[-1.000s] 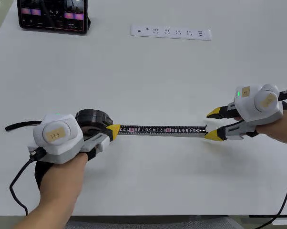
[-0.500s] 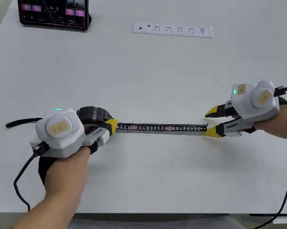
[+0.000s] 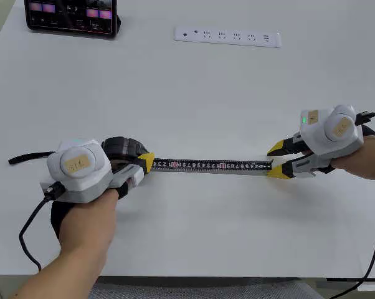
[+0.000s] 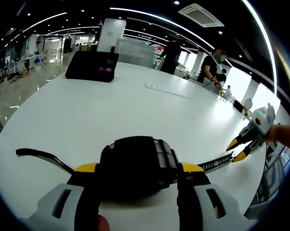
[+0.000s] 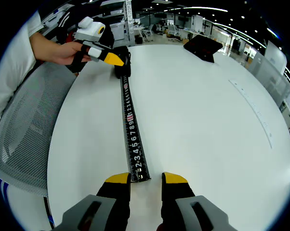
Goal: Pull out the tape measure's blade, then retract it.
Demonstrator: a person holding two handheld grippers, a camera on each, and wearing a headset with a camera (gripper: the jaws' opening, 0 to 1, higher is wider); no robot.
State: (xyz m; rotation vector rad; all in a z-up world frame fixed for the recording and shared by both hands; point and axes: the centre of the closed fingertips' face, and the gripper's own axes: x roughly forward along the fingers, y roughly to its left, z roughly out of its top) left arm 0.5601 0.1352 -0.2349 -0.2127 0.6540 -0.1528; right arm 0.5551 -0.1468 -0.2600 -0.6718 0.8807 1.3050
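My left gripper (image 3: 130, 159) is shut on the black tape measure case (image 3: 122, 151) at the table's left, its yellow-tipped jaws clamping both sides of the case (image 4: 138, 161). The blade (image 3: 212, 166) lies drawn out flat on the table towards the right. Its hooked end rests between the jaws of my right gripper (image 3: 278, 160), which stand apart. In the right gripper view the blade (image 5: 131, 130) runs away from my right gripper (image 5: 146, 179) to the case (image 5: 122, 65), with its tip close to the left jaw.
A dark tablet (image 3: 71, 15) stands at the far left and a white power strip (image 3: 227, 37) lies at the back. The case's black strap (image 3: 28, 158) trails left. A cable (image 3: 27, 233) hangs off the front edge. A mesh chair (image 5: 29, 130) is beside the table.
Only the head view has shifted a little. Both grippers, the case and the drawn-out blade keep their places on the table.
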